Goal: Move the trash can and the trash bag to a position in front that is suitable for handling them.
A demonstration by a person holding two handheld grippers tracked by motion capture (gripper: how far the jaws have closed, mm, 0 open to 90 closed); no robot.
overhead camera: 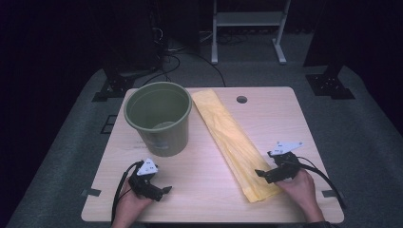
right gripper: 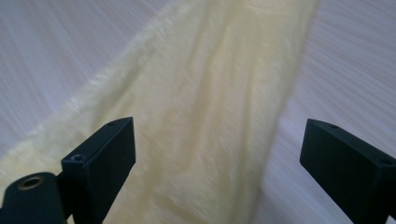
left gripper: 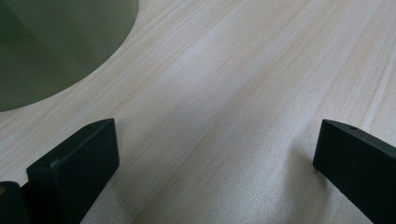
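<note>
- A long yellow towel [overhead camera: 232, 140] lies flat on the wooden surface [overhead camera: 199, 190]. It is folded into a narrow strip that runs slantwise from the far middle down to the near right.
- The right gripper [overhead camera: 260, 173] sits at the near end of the towel, just over its edge. Its jaws are wide open and hold nothing. In the right gripper view the towel [right gripper: 205, 116] fills the gap between the two black jaws, so I think the gripper is lined up to take hold of that end.
- The towel looks soft and floppy. It will likely sag and bend when one end is lifted.
- The left gripper [overhead camera: 167, 190] rests low at the near left, well apart from the towel. Its jaws are wide open too, with only bare wood between them in the left gripper view. It seems to be waiting its turn.
- A green bucket [overhead camera: 159, 118] stands upright at the far left, just beside the far end of the towel. Its mouth is open and it looks empty. I think it stands there so the towel can go inside. Its round side [left gripper: 51, 46] looms in the left gripper view.
- The bucket has pale marks on its front, low down. They are too small to read.
- I see no other writing or brand name on the towel, the surface or the grippers.
</note>
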